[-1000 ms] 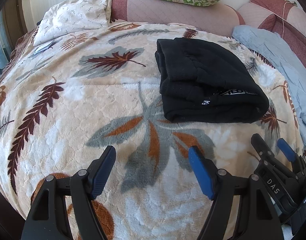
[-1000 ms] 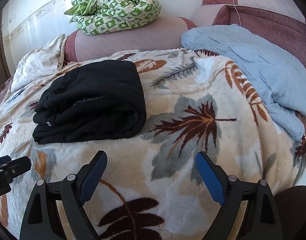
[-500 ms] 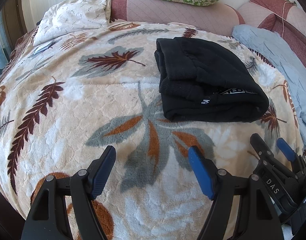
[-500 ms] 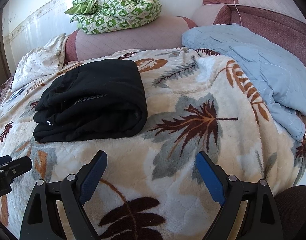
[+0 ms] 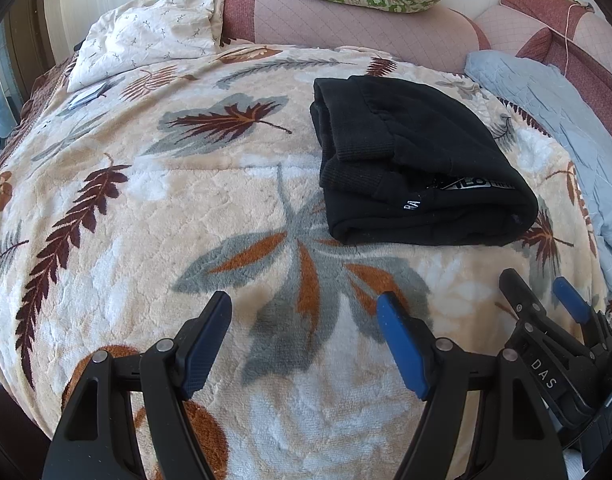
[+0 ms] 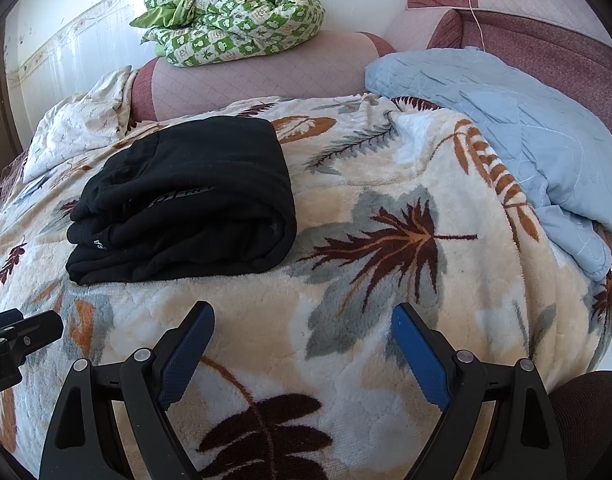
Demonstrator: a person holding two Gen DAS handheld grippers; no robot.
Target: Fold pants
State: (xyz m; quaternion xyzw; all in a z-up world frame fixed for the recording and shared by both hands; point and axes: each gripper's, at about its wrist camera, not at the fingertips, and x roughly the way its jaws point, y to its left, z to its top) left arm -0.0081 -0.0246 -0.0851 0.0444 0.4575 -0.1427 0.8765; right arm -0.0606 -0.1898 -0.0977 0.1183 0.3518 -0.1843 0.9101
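Both tools are held open and empty above the near edge of the bed: the left tool (image 5: 303,308) with its blue pads spread wide, the right tool (image 6: 301,320) likewise. Neither is touching the pants (image 5: 418,168), which are folded into a compact black bundle on the leaf-patterned blanket (image 5: 193,208), toward the far edge of the bed. A light blue quilt (image 6: 518,128) is seen at the right edge, and a green checked quilt (image 6: 233,16) on the pink headboard (image 6: 261,80).

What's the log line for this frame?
pants: folded, on blanket | left gripper: open, empty | right gripper: open, empty
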